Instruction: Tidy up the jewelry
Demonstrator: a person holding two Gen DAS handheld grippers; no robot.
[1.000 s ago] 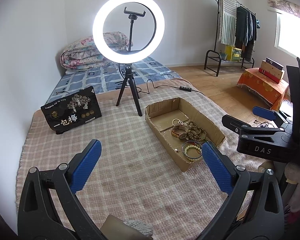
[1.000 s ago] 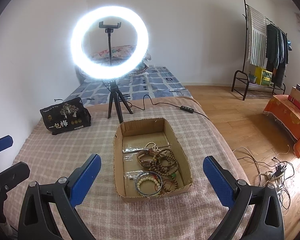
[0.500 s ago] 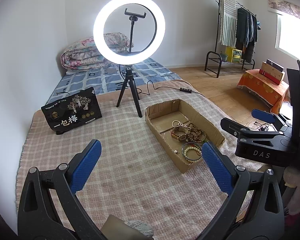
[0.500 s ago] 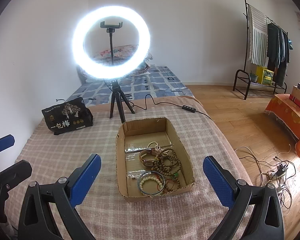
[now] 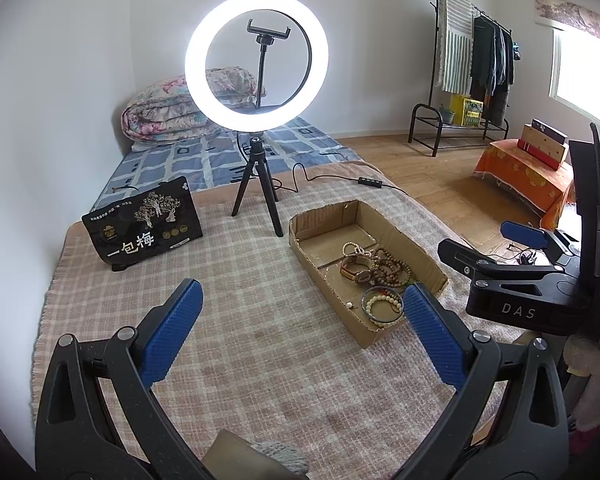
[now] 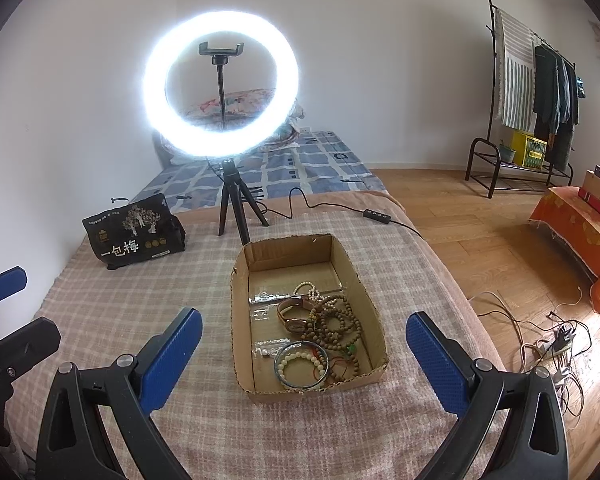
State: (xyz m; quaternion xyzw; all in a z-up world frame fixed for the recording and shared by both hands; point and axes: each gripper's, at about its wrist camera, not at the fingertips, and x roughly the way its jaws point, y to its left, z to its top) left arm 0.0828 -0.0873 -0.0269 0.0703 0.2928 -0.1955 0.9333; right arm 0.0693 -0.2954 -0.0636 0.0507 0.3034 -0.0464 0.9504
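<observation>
Right wrist: cardboard box (image 6: 362,280) holds tangled jewelry (image 6: 324,330) (pieces indistinct).

1. Black bag (image 5: 142,226) standing on the checked blanket — large white characters "一包梅" across its lower front, legible in both wrist views. A line of small print along its top edge and small print beside the gold emblems are too small to read.
2. Right gripper (image 5: 516,276), seen from the left wrist view — white letters "DAS" on the side of its black body.
3. No other legible text, number or sign found.
</observation>
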